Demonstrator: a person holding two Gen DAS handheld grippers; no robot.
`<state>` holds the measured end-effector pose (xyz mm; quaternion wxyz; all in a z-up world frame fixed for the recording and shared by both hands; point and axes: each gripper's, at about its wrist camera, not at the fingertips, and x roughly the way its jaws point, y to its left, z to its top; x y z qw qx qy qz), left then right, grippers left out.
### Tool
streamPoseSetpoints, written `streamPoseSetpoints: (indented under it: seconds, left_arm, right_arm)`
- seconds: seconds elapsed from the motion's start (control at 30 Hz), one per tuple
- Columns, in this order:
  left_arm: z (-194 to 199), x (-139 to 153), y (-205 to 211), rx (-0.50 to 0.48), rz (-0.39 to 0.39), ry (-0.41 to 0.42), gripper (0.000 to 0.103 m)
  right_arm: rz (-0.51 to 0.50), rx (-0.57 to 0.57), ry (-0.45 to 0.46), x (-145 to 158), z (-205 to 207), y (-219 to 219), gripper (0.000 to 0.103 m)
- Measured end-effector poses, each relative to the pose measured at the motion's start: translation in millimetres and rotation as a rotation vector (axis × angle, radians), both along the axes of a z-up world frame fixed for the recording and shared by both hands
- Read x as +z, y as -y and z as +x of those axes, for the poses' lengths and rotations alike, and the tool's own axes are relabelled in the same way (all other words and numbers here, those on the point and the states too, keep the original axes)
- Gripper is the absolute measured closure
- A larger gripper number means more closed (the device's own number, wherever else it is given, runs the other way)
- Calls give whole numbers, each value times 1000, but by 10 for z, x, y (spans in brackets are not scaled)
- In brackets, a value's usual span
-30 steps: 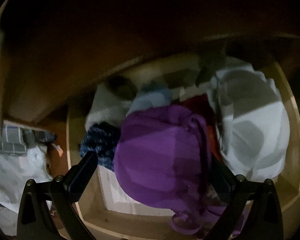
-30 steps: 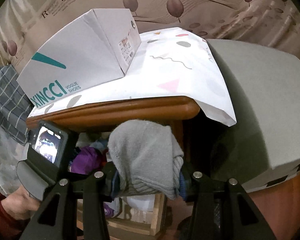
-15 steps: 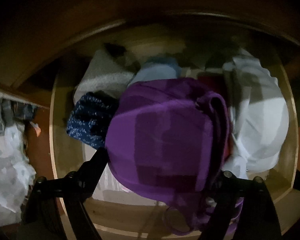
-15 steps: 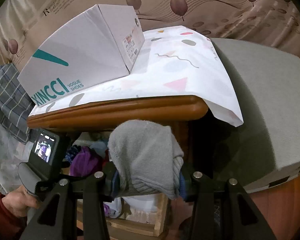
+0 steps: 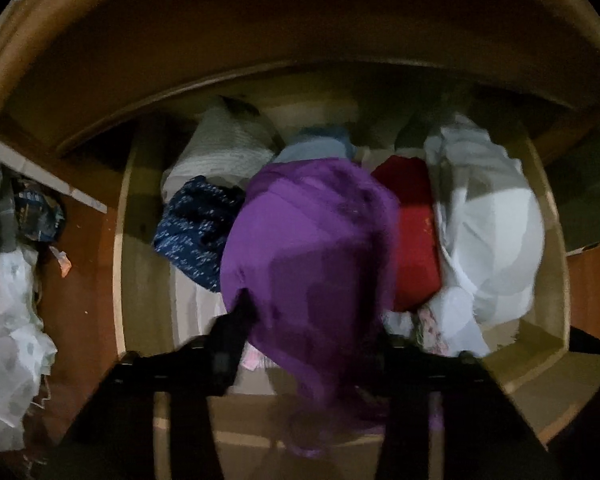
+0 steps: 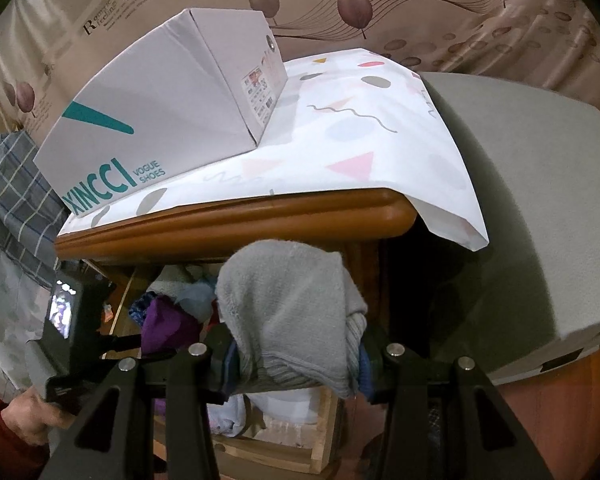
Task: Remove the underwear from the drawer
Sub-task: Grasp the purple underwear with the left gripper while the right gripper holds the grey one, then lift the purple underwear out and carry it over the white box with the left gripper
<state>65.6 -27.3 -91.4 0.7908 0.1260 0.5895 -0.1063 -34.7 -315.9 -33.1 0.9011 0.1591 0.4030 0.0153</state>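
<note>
Open pale wooden drawer (image 5: 140, 264), crowded with clothes. Left gripper (image 5: 312, 332), jaws just closing, pinches purple fabric underwear (image 5: 312, 248); right gripper (image 6: 292, 354) clamps grey knitted bundle (image 6: 288, 308).

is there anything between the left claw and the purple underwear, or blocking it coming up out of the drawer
Nothing visible. The left claw has just been closing and its fingers sit against the purple underwear, which lies on top of the pile in the drawer. The space over it looks open; the wooden tabletop overhangs only the drawer's back.
</note>
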Motion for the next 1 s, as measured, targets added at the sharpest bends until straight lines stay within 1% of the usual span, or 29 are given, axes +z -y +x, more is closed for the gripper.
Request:
streamPoseSetpoints:
  seconds: [0.1,0.23,0.43,0.63,0.83,1.0]
  left_arm:
    - [-24,68,-109,21,-37,-2,76]
    - [-119,183,-108,41,-86,-2,80]
    - [-208,356,-155,41,-130,31,81]
    - [-292,603,-249,44,-175,62,81]
    - [-393,911,-322,31,-198,106,81]
    - [-479,1262,-397,25,-229,161,81]
  right_arm:
    - [-2,2,-2,-6,10,-11,58]
    - [-5,11,-4,-10,21,-40,58]
    - [-6,12,-6,-13,27,-51,58]
    - [-5,11,-8,-15,30,-54,58]
    - [-10,23,-12,-25,41,-94,58]
    - [-14,30,-16,-33,51,-121,58]
